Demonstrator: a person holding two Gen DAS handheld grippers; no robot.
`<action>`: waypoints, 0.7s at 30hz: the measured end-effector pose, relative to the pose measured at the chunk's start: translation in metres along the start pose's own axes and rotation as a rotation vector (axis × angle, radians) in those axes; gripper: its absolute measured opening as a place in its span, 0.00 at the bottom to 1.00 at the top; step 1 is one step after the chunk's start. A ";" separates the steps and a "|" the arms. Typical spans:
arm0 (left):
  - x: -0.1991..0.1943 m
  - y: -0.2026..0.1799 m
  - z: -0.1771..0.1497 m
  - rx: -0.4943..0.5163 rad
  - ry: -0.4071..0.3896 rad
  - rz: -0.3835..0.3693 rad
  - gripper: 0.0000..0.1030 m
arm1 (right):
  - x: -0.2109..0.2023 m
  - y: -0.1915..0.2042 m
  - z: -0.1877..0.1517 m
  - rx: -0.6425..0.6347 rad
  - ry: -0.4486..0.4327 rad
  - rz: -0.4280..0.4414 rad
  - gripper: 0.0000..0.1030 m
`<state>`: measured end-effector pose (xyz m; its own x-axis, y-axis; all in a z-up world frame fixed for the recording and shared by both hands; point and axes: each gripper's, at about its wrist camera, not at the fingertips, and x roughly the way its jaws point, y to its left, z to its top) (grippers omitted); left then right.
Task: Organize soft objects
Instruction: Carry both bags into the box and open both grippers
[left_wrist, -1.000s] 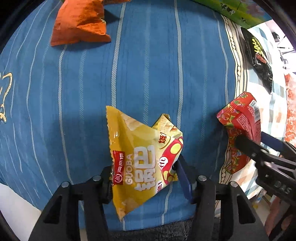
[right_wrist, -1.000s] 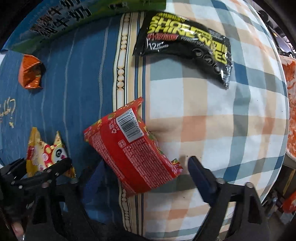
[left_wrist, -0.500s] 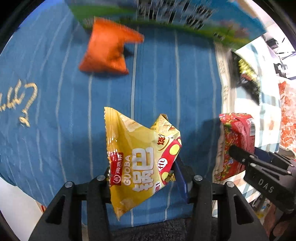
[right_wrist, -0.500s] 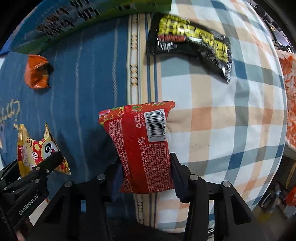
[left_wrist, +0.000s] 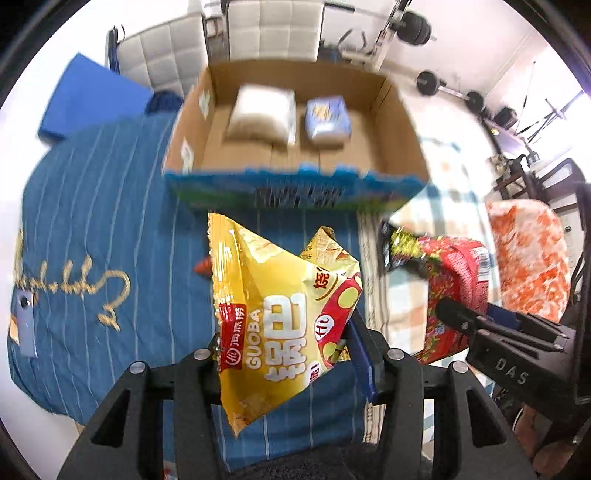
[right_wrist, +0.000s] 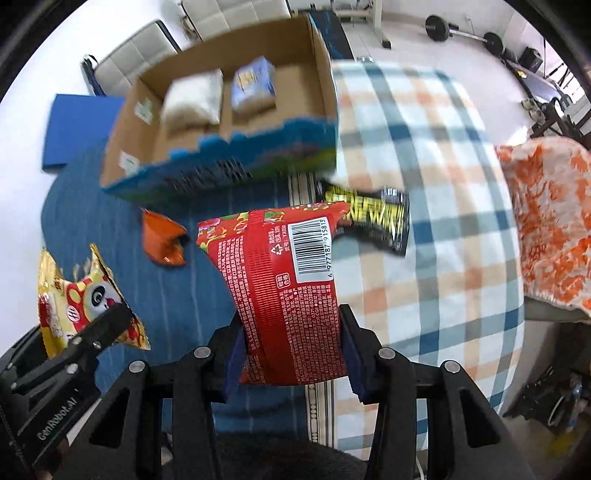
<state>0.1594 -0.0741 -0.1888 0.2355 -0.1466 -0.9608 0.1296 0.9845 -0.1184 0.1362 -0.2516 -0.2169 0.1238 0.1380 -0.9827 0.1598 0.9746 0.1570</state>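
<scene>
My left gripper (left_wrist: 286, 350) is shut on a yellow snack bag (left_wrist: 273, 310) and holds it above the blue striped cloth; the bag also shows in the right wrist view (right_wrist: 81, 299). My right gripper (right_wrist: 291, 350) is shut on a red snack bag (right_wrist: 288, 291), also seen in the left wrist view (left_wrist: 454, 288). An open cardboard box (left_wrist: 402, 125) stands ahead and holds a white packet (left_wrist: 262, 114) and a blue packet (left_wrist: 327, 118). An orange bag (right_wrist: 162, 240) and a black bag (right_wrist: 373, 214) lie on the cloth.
The surface is covered by a blue striped cloth (left_wrist: 92, 206) on the left and a plaid cloth (right_wrist: 424, 177) on the right. An orange patterned cushion (right_wrist: 550, 221) lies at the right edge. A blue mat (right_wrist: 77, 125), chairs and dumbbells are on the floor beyond.
Both grippers have lifted and tilted up with their bags, so the box and room have come into view. The right gripper closed on the red bag.
</scene>
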 end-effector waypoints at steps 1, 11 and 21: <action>-0.008 0.000 0.006 0.001 -0.015 -0.009 0.45 | -0.007 0.005 0.000 -0.001 -0.012 0.005 0.47; -0.044 0.007 0.055 -0.001 -0.108 -0.045 0.45 | -0.050 0.028 0.022 -0.030 -0.090 0.071 0.47; -0.025 0.043 0.129 -0.028 -0.090 -0.032 0.45 | -0.052 0.051 0.094 -0.029 -0.122 0.091 0.47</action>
<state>0.2832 -0.0408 -0.1378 0.3175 -0.1850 -0.9300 0.1115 0.9813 -0.1572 0.2299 -0.2251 -0.1488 0.2545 0.2054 -0.9450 0.1141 0.9640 0.2402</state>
